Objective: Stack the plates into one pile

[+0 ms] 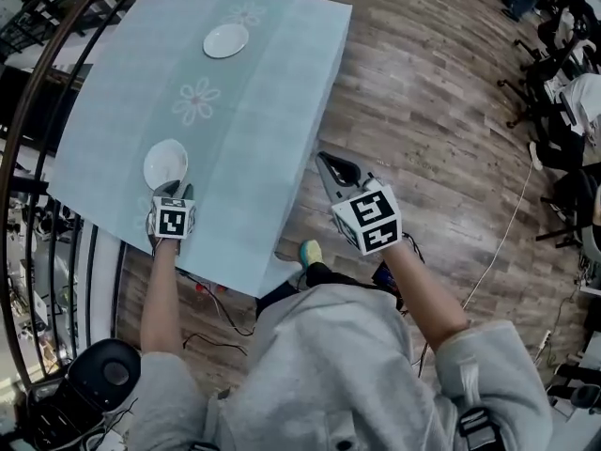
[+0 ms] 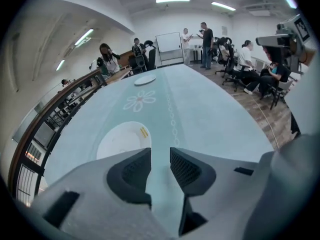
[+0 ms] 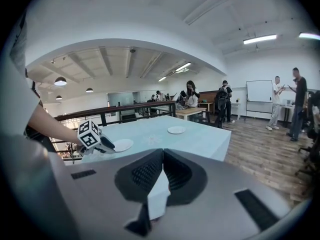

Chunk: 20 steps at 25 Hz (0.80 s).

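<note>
Plates, two of them, both white, round and shallow, lie well apart on the table's pale blue-green tablecloth [image 1: 272, 111]. The near plate [image 1: 165, 164] sits close to the table's left near edge and the far plate [image 1: 226, 40] toward the far end, with a flower print [image 1: 195, 101] between them. Nothing is stacked yet.

The left gripper [image 1: 173, 190] points down at the cloth just behind the near plate. Its jaws are spread with only bare cloth between them. In the left gripper view the plate sits just ahead and a little left of the gap, untouched. The right gripper [image 1: 327, 164] hangs off the table's right side over the wooden floor [image 1: 423, 111], its jaws pressed together on nothing.

The step in hand looks like taking the near plate by its rim. To do it well, the left gripper should shift slightly left so the rim lines up with the gap. One jaw then slips under the edge where it lifts off the cloth, and the jaws close firmly before any lift. A grip on a thin rim may let the plate droop, so it is best carried low and level and set down centred on the far plate.

Being round, neither plate has a long axis. Both lie flat with the hollow facing up, so any point on the rim serves, and the nearest is simplest.
</note>
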Each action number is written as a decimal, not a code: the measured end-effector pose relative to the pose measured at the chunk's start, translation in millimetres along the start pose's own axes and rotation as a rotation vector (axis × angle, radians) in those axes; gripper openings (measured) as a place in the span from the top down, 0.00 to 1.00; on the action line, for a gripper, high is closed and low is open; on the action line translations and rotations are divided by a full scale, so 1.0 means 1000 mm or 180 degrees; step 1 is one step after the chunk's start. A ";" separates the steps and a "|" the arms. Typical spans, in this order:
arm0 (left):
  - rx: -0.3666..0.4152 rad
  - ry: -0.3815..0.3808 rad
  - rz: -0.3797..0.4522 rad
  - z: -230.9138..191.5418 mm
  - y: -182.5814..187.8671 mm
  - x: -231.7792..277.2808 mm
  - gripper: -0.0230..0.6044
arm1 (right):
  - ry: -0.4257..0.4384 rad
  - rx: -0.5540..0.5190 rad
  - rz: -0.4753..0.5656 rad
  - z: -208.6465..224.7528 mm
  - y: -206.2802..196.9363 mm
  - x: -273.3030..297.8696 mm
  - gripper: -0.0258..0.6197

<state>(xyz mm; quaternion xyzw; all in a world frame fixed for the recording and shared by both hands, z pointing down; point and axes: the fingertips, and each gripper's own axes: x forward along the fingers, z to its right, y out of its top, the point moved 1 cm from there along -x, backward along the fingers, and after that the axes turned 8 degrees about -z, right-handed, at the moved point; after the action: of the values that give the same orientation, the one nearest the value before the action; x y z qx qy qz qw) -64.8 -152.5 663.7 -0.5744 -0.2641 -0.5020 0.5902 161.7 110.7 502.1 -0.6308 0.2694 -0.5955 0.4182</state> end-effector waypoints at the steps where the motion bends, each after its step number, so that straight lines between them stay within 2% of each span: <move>1: -0.0068 0.0002 0.0097 0.005 0.002 -0.009 0.78 | -0.0011 0.0015 -0.0002 0.005 -0.001 -0.004 0.92; 4: -0.0402 -0.0065 0.0462 0.029 0.015 -0.034 0.78 | -0.0015 0.0050 0.0029 0.018 -0.003 -0.014 0.92; 7: -0.0712 -0.0105 0.0945 0.054 0.041 -0.059 0.90 | -0.0043 0.0061 0.0074 0.026 -0.004 -0.021 0.92; 11: -0.1040 -0.0167 0.1520 0.083 0.078 -0.101 0.93 | -0.0082 0.0048 0.0151 0.030 0.000 -0.028 0.92; 16: -0.1184 -0.0094 0.1940 0.096 0.103 -0.145 0.93 | -0.0093 0.0037 0.0260 0.033 0.007 -0.035 0.92; 20: -0.1131 0.0014 0.2078 0.101 0.113 -0.167 0.93 | -0.0071 -0.0007 0.0351 0.039 0.015 -0.036 0.92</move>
<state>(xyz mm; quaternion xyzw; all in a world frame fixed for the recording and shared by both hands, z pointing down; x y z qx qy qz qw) 3.5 -27.9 488.8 -0.7208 0.0255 -0.3265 0.6108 196.7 140.9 472.8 -0.6221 0.2997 -0.5642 0.4527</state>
